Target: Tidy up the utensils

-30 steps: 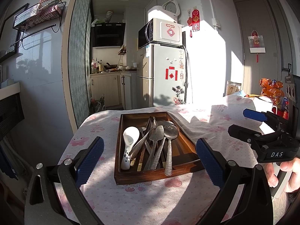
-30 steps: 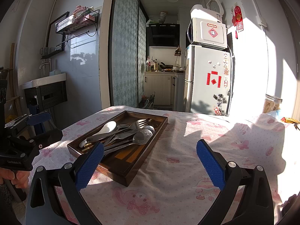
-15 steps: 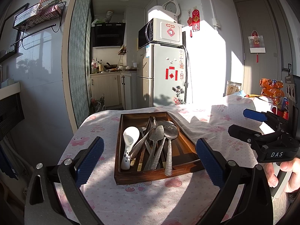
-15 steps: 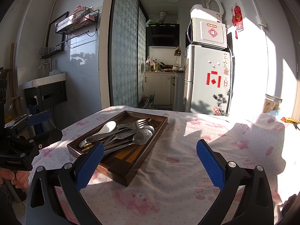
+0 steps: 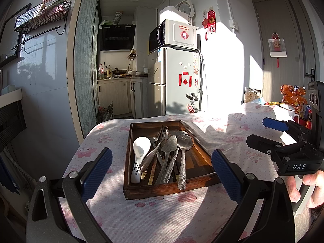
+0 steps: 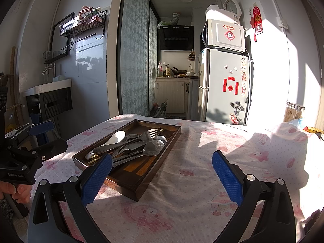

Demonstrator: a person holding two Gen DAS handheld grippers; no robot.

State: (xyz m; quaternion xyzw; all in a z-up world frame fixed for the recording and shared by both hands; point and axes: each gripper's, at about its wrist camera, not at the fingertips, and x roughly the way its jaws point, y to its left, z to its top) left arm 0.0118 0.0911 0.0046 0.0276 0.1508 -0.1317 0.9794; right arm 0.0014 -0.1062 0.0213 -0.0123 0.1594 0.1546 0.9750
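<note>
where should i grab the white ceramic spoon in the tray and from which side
Grip the white ceramic spoon by its handle near the tray's near wall, coming from above with the left gripper. The handle lies at the pile's left edge; its right side touches metal utensils, so the fit looks tight.

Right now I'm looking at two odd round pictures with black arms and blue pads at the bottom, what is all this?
Those are two hand-held tongs, one in each of a person's hands, each with a wide-angle camera looking along its blue fingers. One picture is from the left tongs, the other from the right tongs. Each also sees the other tool at its edge. Both are open and hold nothing. On a table under a pink-patterned cloth sits a wooden tray with a jumbled pile: a white spoon, metal spoons, a fork and more.
</note>
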